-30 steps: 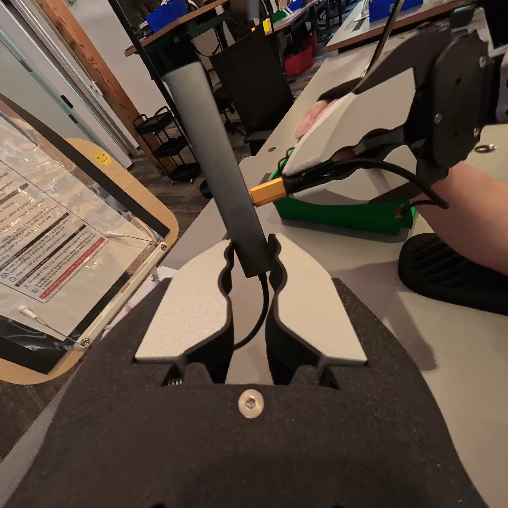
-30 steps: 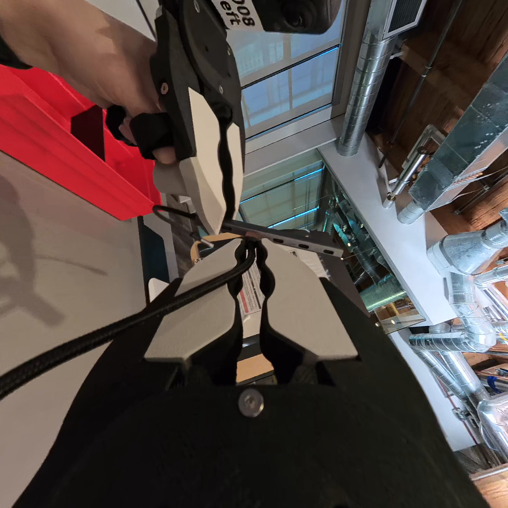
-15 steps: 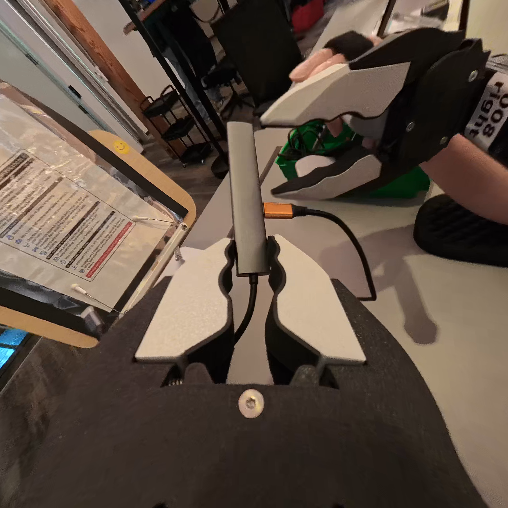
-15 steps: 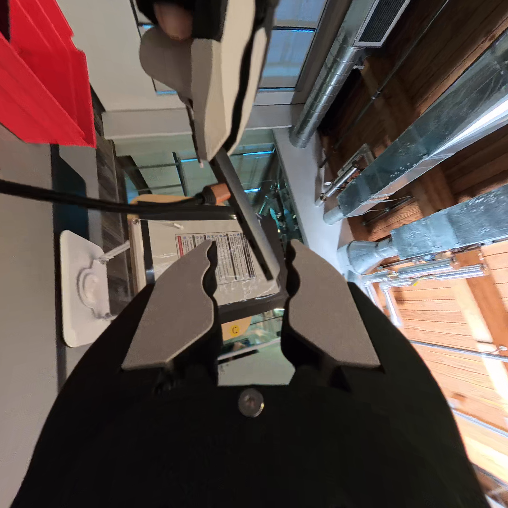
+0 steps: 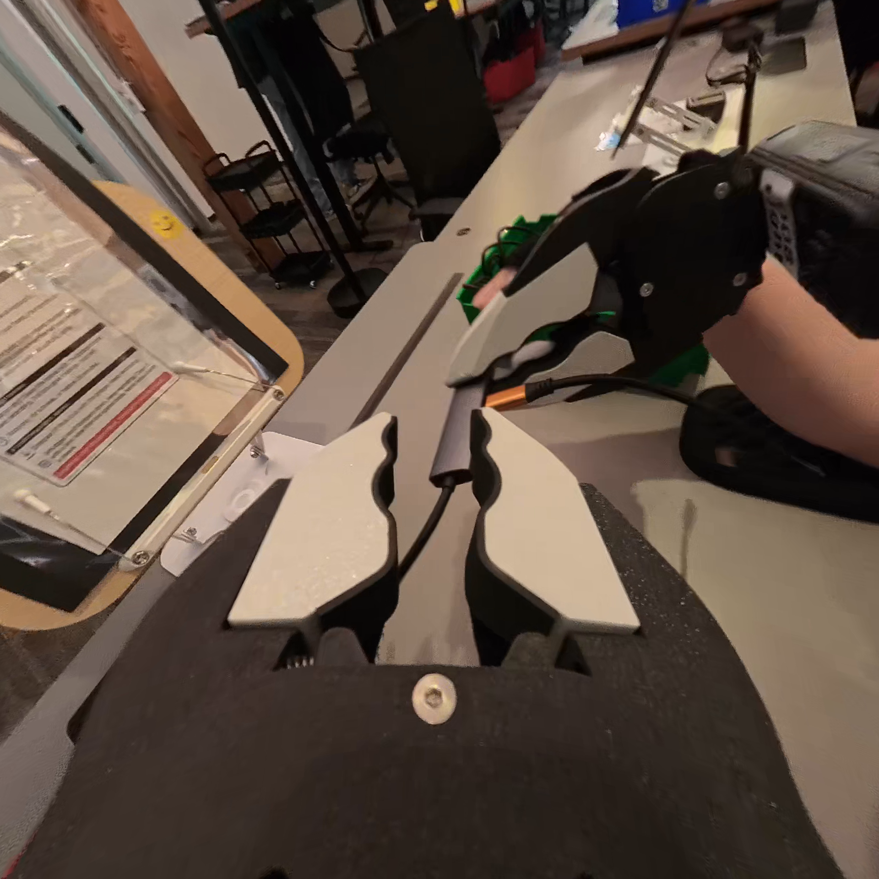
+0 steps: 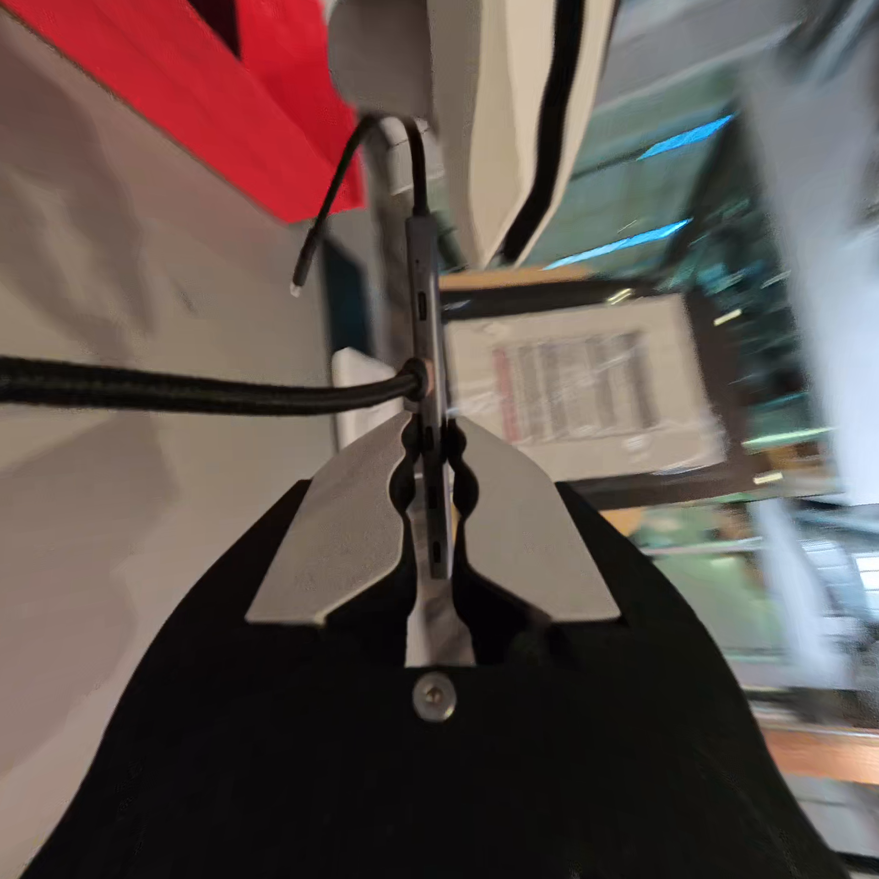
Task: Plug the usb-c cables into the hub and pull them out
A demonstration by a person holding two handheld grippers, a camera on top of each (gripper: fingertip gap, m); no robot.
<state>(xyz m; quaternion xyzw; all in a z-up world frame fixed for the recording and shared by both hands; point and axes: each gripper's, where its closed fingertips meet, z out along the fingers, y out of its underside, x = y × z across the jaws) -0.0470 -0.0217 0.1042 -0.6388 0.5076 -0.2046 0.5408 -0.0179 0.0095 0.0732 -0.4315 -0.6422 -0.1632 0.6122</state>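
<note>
The grey hub (image 5: 454, 442) points away from me just above the table, between the fingers of my left gripper (image 5: 433, 418). That gripper is open, with a gap on the hub's left side. My right gripper (image 5: 475, 376) is shut on the hub's far end. In the right wrist view the hub (image 6: 423, 304) runs between the fingers of my right gripper (image 6: 430, 418). A black cable with an orange plug (image 5: 506, 395) is plugged into the hub's side, and it also shows in the right wrist view (image 6: 190, 385). The hub's own short lead (image 6: 328, 200) hangs free.
A green bin (image 5: 685, 366) sits behind the right gripper, and a black pad (image 5: 761, 452) lies under the person's forearm (image 5: 808, 380). A framed sign (image 5: 95, 356) on a white base (image 5: 285, 456) stands at the left table edge. A red bin (image 6: 214, 95) is nearby.
The right gripper pushed the orange plug into the hub, let go of it, then shut on the hub's far end. The left gripper opened off the hub, which tilted down.
</note>
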